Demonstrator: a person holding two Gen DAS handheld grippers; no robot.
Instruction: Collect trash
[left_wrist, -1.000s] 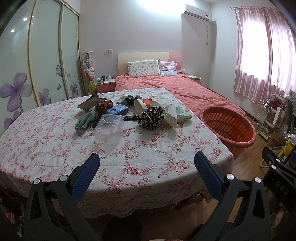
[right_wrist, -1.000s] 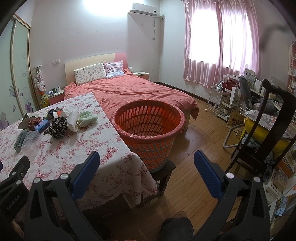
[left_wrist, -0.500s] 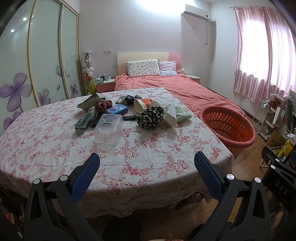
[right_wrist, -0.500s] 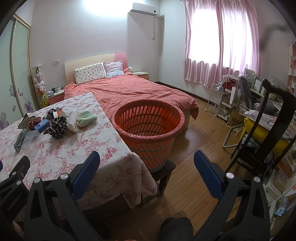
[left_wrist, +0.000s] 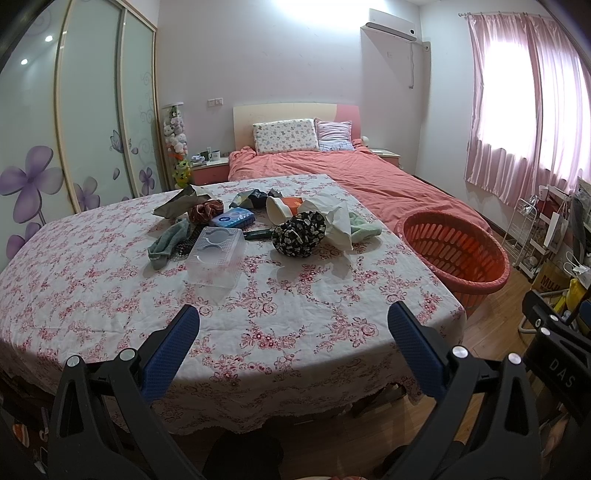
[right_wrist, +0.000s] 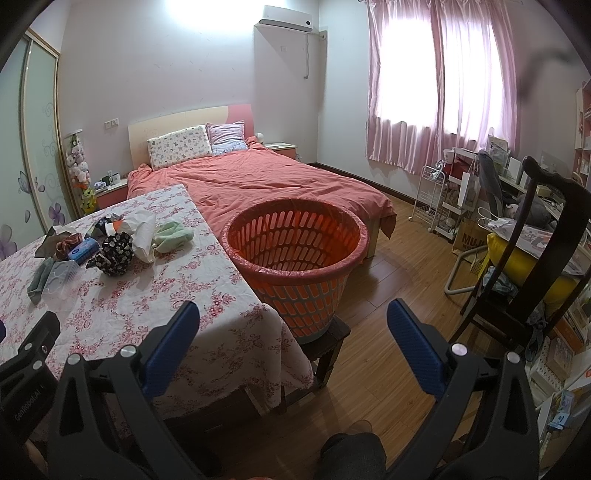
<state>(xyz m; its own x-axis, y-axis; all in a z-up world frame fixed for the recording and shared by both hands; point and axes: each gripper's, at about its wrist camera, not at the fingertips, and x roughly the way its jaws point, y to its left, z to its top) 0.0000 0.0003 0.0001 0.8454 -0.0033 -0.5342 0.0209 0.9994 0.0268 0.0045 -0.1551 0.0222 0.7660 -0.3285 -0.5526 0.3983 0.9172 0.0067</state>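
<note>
A pile of trash and cloths lies on the far half of the flowered table (left_wrist: 110, 295): a clear plastic box (left_wrist: 216, 260), a blue tissue pack (left_wrist: 232, 218), a white paper cup (left_wrist: 277, 211), crumpled white paper (left_wrist: 338, 221), a black flowered cloth (left_wrist: 298, 234) and a grey-green rag (left_wrist: 168, 245). The orange basket (right_wrist: 295, 251) stands on a low stool at the table's right corner, lined with a pink bag. My left gripper (left_wrist: 293, 332) hangs open over the table's near edge, holding nothing. My right gripper (right_wrist: 293, 330) is open in front of the basket.
A bed with a salmon cover (right_wrist: 280, 184) runs behind the table and basket. A dark wooden chair (right_wrist: 546, 280) with a yellow cushion, a white wire rack (right_wrist: 430, 199) and cluttered shelves stand at the right. Wooden floor (right_wrist: 399, 295) lies between basket and chair.
Both views have shifted very slightly; the grippers stay open and nothing on the table has moved.
</note>
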